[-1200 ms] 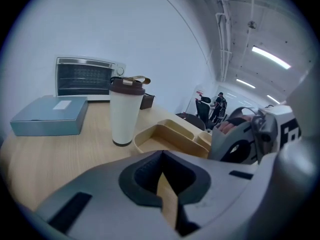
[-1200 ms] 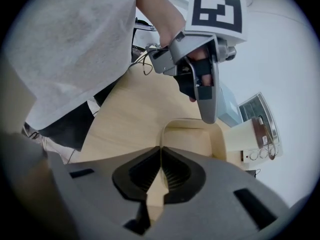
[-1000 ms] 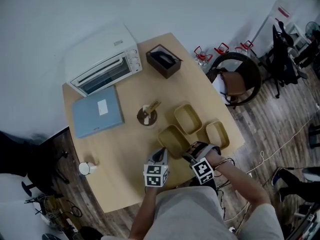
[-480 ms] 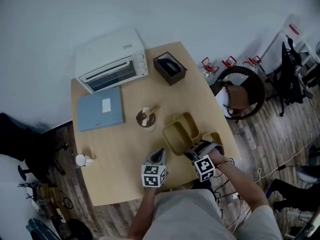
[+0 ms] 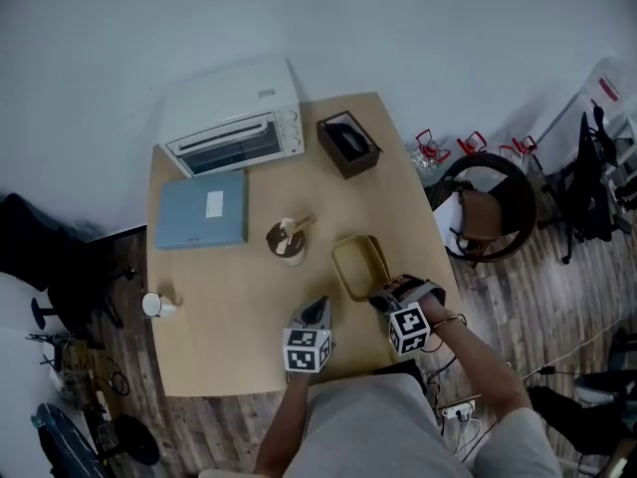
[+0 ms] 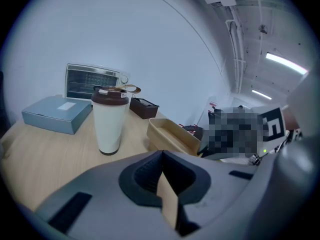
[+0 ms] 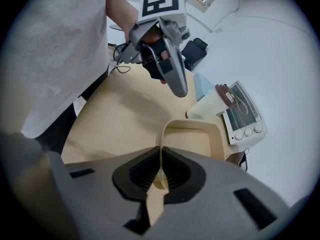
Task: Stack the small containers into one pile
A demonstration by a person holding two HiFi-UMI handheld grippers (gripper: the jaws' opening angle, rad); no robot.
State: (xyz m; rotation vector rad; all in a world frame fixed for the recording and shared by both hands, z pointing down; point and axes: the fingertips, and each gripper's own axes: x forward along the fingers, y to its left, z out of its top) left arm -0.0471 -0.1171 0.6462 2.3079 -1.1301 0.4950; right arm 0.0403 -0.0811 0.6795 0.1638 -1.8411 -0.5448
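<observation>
Your container (image 5: 359,263) is tan, on a pale wood worktop (image 5: 224,342). The oven (image 5: 234,119) is white, the flat box (image 5: 201,210) blue, the open box (image 5: 348,144) dark brown, and the cup (image 5: 288,243) white with a brown lid. Your left tool (image 5: 317,309) and right tool (image 5: 382,295) are grey, and their cubes carry black-and-white square markers.

This looks like an office or lab workroom, not a home. A light wooden table (image 5: 214,312) stands near a plain white wall (image 5: 299,18) on a dark wood-plank floor (image 5: 542,277). Just right of the table sits a round-backed black swivel chair with a brown seat (image 5: 486,207), and farther right stand more black office chairs (image 5: 597,172). At the table's far end rests a white countertop toaster oven (image 5: 237,122), with a flat grey-blue box (image 5: 202,209) just in front of it. Above the table, the left gripper view shows a bare ceiling with exposed white pipes (image 6: 235,39) and long strip lights (image 6: 285,63).
</observation>
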